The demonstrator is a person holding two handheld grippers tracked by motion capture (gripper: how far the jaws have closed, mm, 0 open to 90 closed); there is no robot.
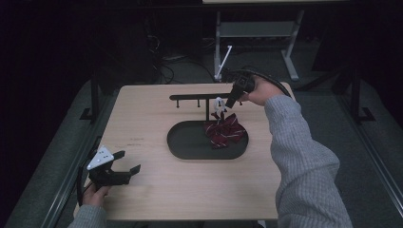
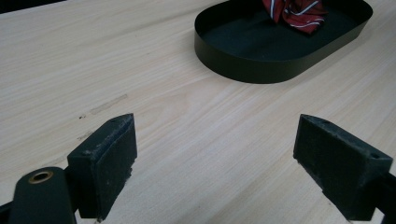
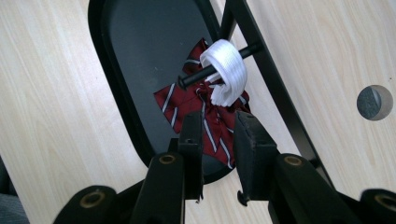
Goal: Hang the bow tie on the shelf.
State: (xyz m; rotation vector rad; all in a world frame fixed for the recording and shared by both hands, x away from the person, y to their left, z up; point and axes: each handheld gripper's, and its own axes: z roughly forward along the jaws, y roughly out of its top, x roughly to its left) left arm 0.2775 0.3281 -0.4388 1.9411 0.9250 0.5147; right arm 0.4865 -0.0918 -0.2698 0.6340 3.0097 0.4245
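A dark red striped bow (image 1: 224, 129) hangs by its white loop (image 3: 227, 70) from a peg of the black rack (image 1: 195, 97). Its lower part droops over the black oval tray (image 1: 187, 142). In the right gripper view the bow (image 3: 205, 105) spreads just beyond my right gripper (image 3: 218, 123). The jaws stand a little apart, with striped cloth showing in the gap, and the pads do not press on it. From above, my right gripper (image 1: 231, 102) points down at the loop (image 1: 219, 102). My left gripper (image 1: 129, 160) rests wide open near the table's front left, with nothing between its jaws.
The tray (image 2: 243, 70) lies ahead of my left gripper (image 2: 215, 140) across bare wood. A round cable hole (image 3: 373, 102) sits in the tabletop beside the rack. A white table frame (image 1: 256, 33) and cables stand on the dark floor behind the table.
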